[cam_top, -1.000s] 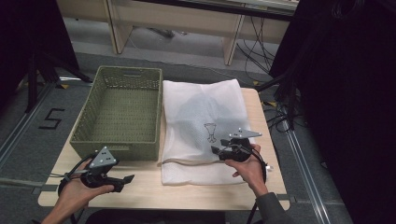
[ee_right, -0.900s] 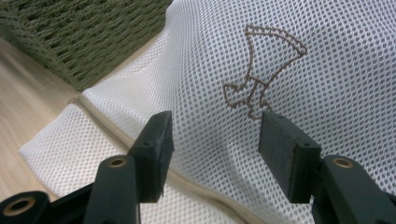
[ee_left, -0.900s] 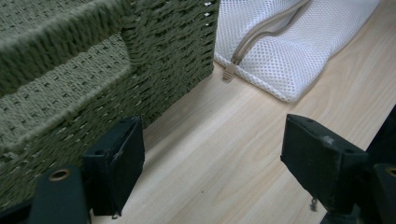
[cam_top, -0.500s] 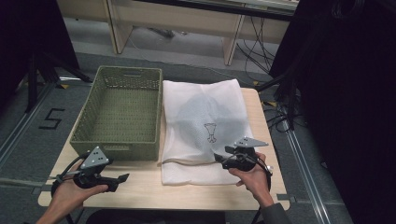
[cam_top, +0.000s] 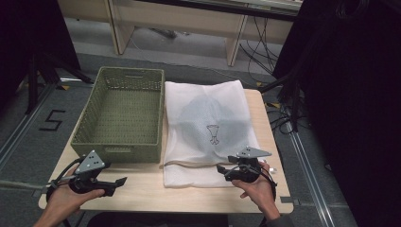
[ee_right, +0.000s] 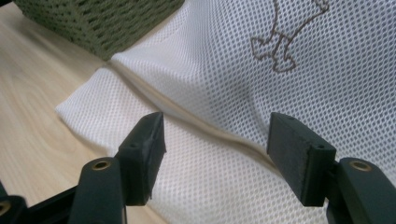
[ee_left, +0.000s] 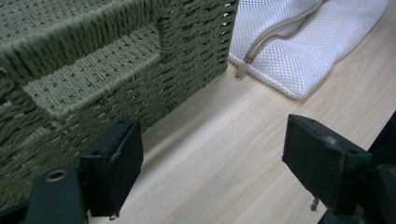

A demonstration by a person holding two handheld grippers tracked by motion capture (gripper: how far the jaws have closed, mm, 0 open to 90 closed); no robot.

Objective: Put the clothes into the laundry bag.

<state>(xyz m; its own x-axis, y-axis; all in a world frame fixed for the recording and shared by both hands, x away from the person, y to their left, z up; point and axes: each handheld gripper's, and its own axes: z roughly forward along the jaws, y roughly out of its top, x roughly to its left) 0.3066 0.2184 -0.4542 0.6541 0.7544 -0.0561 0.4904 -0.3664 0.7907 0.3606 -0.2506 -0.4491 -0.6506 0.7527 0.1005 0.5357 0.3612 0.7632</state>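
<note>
A white mesh laundry bag (cam_top: 208,127) lies flat on the light wooden tabletop (cam_top: 142,189), just beside the green woven basket (cam_top: 120,113) on its left, with its zipper (cam_top: 189,164) running along the near end. The right claw (cam_top: 222,169) hovers over that near end, its jaws spread apart with nothing between them; in the right gripper view the zipper seam (ee_right: 205,126) passes under the gap. The left claw (cam_top: 120,181) sits low over bare wood at the near left corner, jaws likewise apart and empty, close to the basket wall (ee_left: 93,70), with the zipper pull (ee_left: 241,70) farther off.
</note>
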